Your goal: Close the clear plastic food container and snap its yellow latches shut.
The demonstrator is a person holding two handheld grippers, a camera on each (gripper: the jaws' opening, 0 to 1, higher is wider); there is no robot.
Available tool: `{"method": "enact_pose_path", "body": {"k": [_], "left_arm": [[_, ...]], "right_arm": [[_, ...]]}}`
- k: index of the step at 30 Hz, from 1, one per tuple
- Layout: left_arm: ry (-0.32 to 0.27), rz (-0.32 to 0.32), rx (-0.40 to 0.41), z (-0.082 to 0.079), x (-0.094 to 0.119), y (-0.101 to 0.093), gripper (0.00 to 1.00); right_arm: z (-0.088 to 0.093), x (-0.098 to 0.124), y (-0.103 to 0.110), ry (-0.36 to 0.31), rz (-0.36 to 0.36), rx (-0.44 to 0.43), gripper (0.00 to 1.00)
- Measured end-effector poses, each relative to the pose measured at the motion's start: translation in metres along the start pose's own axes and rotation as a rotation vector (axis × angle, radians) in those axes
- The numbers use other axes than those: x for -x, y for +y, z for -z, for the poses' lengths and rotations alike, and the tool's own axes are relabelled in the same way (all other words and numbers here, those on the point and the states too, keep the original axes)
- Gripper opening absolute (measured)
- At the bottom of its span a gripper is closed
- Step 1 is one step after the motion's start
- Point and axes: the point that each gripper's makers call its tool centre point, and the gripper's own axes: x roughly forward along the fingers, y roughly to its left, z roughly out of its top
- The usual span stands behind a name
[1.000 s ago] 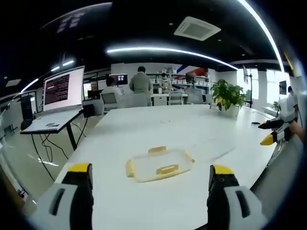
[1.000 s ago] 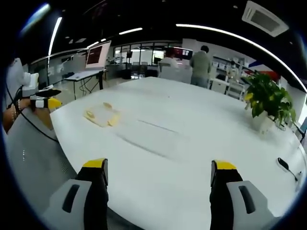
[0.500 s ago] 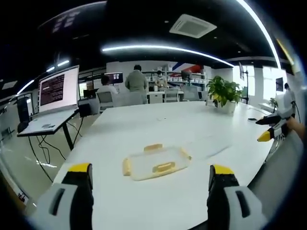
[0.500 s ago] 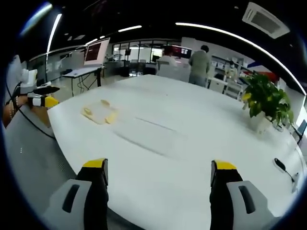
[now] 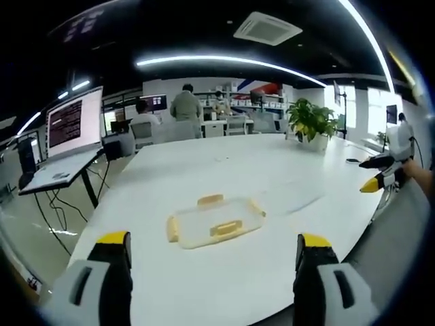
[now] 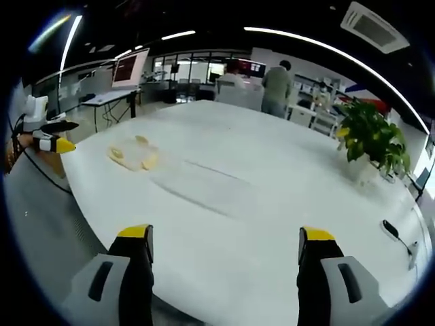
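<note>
Spreading across the middle of both views, a large white worktop [image 5: 272, 176] carries everything, its pale surface running from the lower frame up toward a busy office at the back. Beyond it, in the upper centre of the left gripper view, a person [image 5: 185, 105] stands with back turned beside desks, and a laptop [image 5: 68, 132] with a lit screen sits on a stand at the left. A potted plant [image 5: 311, 122] stands on the worktop toward the upper right of that view, and appears again at the right of the right gripper view [image 6: 370, 139]. The left tool [image 5: 214, 252] fills the bottom of its own view with both yellow-tipped jaws spread wide, nothing between them; it shows too at the far left edge of the right gripper view [image 6: 51, 142], off the worktop. The right tool [image 6: 225, 246] likewise stands open and empty at the bottom of its view, and appears at the right edge of the left gripper view [image 5: 375, 180]. The clear plastic food container [image 5: 214, 223] lies flat on the worktop, lower centre of the left gripper view, just above the left tool's jaws and apart from them; its yellow latches [image 5: 226, 229] show along the sides. In the right gripper view it [image 6: 132, 154] sits small at left, well apart from the right tool.
</note>
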Motion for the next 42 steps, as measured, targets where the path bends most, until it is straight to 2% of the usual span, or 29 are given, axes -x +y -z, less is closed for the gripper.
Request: {"method": "enact_pose_path", "body": {"k": [7, 15, 20, 26, 32, 34, 37, 41, 42], "left_arm": [[0.01, 0.026, 0.002, -0.001, -0.003, -0.003, 0.99], [0.018, 0.024, -0.034, -0.004, -0.007, 0.005, 0.99], [0.004, 0.026, -0.081, -0.013, -0.013, 0.014, 0.99], [0.027, 0.033, -0.187, -0.016, -0.023, 0.031, 0.99], [0.005, 0.062, -0.298, -0.025, -0.035, 0.038, 0.99], [0.053, 0.095, -0.323, -0.018, -0.04, 0.037, 0.99], [0.07, 0.081, -0.365, -0.016, -0.048, 0.046, 0.99], [0.08, 0.099, -0.407, -0.018, -0.057, 0.053, 0.99], [0.104, 0.112, -0.422, -0.017, -0.059, 0.055, 0.99]], "right_arm": [[-0.006, 0.0, 0.001, -0.006, 0.006, 0.05, 0.88], [-0.012, 0.0, -0.004, -0.004, 0.024, 0.074, 0.87], [-0.034, -0.001, -0.005, -0.043, 0.025, 0.1, 0.86], [-0.057, -0.015, 0.003, -0.064, 0.0, 0.161, 0.85], [-0.079, -0.03, 0.017, -0.091, -0.04, 0.209, 0.84], [-0.088, -0.036, 0.022, -0.105, -0.054, 0.227, 0.84], [-0.098, -0.046, 0.031, -0.113, -0.078, 0.252, 0.83], [-0.112, -0.059, 0.045, -0.12, -0.117, 0.311, 0.82], [-0.115, -0.064, 0.05, -0.12, -0.131, 0.331, 0.81]]}}
